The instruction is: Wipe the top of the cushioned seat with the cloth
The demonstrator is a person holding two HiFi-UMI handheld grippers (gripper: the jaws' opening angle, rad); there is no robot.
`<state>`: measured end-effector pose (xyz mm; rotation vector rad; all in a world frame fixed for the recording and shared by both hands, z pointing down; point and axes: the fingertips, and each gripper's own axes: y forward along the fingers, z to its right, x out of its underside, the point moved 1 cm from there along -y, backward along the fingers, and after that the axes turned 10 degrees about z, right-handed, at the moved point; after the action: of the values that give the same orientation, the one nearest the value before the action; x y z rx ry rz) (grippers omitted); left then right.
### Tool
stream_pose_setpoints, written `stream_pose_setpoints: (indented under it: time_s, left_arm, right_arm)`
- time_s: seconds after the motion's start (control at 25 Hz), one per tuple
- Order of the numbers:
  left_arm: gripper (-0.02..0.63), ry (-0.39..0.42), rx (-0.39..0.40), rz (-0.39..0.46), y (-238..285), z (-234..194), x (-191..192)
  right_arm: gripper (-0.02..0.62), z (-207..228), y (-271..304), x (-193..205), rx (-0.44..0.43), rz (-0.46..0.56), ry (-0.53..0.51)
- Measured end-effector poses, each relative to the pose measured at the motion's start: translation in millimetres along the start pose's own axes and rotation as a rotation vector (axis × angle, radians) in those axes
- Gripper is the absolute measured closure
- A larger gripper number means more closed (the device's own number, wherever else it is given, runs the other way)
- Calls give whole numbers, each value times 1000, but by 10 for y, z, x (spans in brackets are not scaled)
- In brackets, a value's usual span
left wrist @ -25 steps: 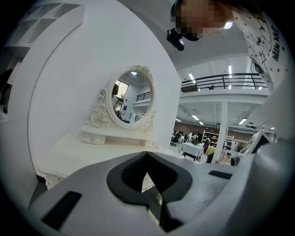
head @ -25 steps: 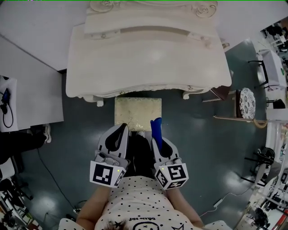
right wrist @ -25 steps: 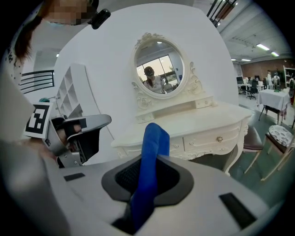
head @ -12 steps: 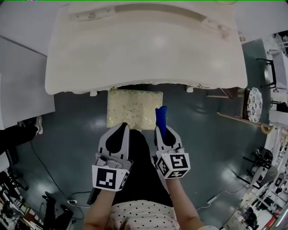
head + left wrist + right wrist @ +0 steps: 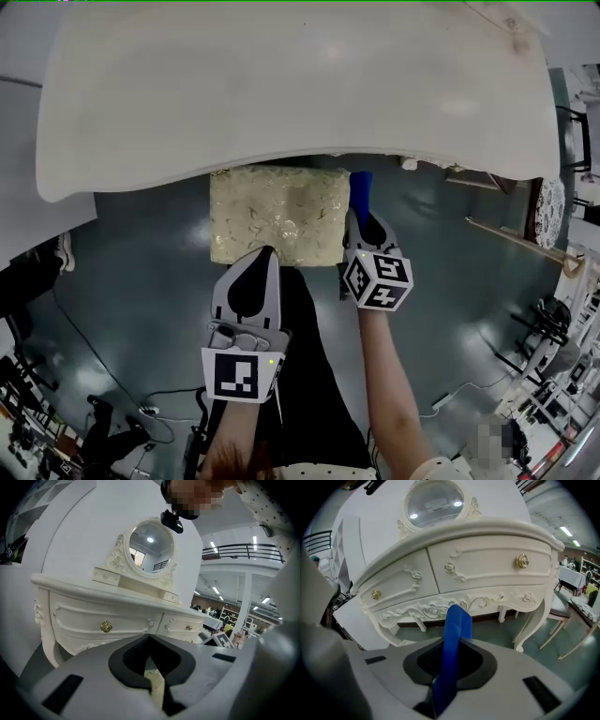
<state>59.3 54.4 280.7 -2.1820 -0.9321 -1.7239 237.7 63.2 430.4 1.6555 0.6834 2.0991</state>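
The cushioned seat [image 5: 279, 214] is a squarish pad covered in pale gold fabric with a woven floral pattern. It stands on the dark floor [image 5: 141, 281], with its far edge tucked just under the curved front of the white dressing table [image 5: 281, 94].

The cloth [image 5: 360, 185] is a narrow strip of bright blue. It stands up out of the right gripper [image 5: 362, 223], whose jaws pinch it at its lower end. In the right gripper view the strip [image 5: 454, 639] rises in front of the table's carved drawers.

The left gripper [image 5: 264, 255] holds nothing and its jaws are pressed together. Its tip is at the seat's near edge, and a sliver of the gold fabric [image 5: 156, 686] shows through the slit between the jaws.

Half a second ago both grippers sat side by side at the seat's near edge. The right gripper has since gone forward along the seat's right side, so the cloth is now by the far right corner, close to the table's front. The left gripper has stayed at the near edge. The seat also fills more of the head view.
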Motion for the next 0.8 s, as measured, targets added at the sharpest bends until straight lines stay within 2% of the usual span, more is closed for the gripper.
stream_pose_setpoints:
  time_s: [0.2, 0.44, 0.8]
  left_arm:
    - [607, -28, 1, -29, 100, -164, 329]
    - [607, -54, 1, -85, 58, -295, 586]
    - [607, -70, 17, -111, 178, -469, 627]
  right_arm:
    - [534, 296, 482, 373, 80, -54, -9]
    - [534, 515, 708, 747, 124, -138, -31]
    - [534, 550, 1026, 911, 108, -189, -32]
